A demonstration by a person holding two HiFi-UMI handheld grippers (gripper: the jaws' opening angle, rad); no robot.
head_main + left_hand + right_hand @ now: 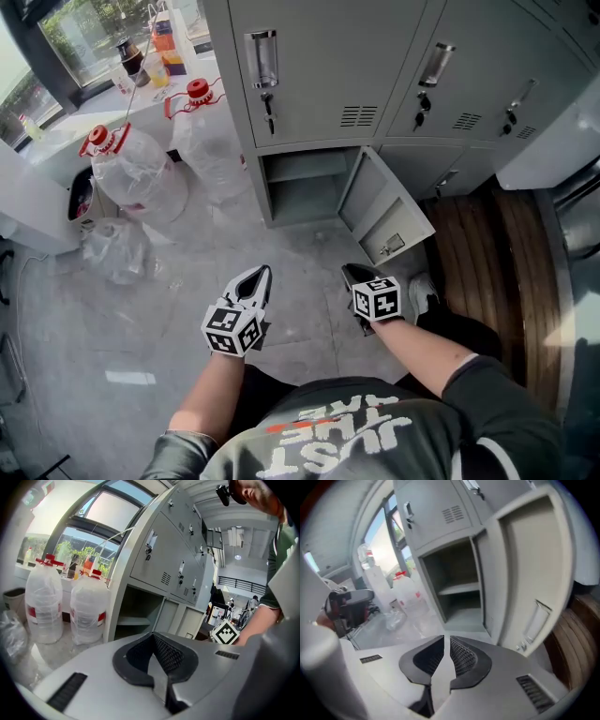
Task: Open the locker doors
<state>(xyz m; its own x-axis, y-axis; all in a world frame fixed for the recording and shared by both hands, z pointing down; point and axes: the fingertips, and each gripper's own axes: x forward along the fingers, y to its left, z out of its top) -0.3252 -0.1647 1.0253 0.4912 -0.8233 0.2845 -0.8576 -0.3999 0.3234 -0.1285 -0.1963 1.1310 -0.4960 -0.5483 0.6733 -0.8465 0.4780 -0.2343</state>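
Note:
A bank of grey lockers stands ahead. The upper doors are closed, each with a handle and a key. One lower compartment is open and bare, its door swung out to the right. Both grippers hover over the floor in front of it, touching nothing. My left gripper is shut and empty, its tips meeting. My right gripper sits just before the open door's edge. Its tips stand a narrow slit apart with nothing between them, pointing at the open compartment and door.
Two large clear water jugs with red caps stand left of the lockers. A crumpled plastic bag lies on the floor, and a white counter holds bottles. Dark wooden flooring runs along the right.

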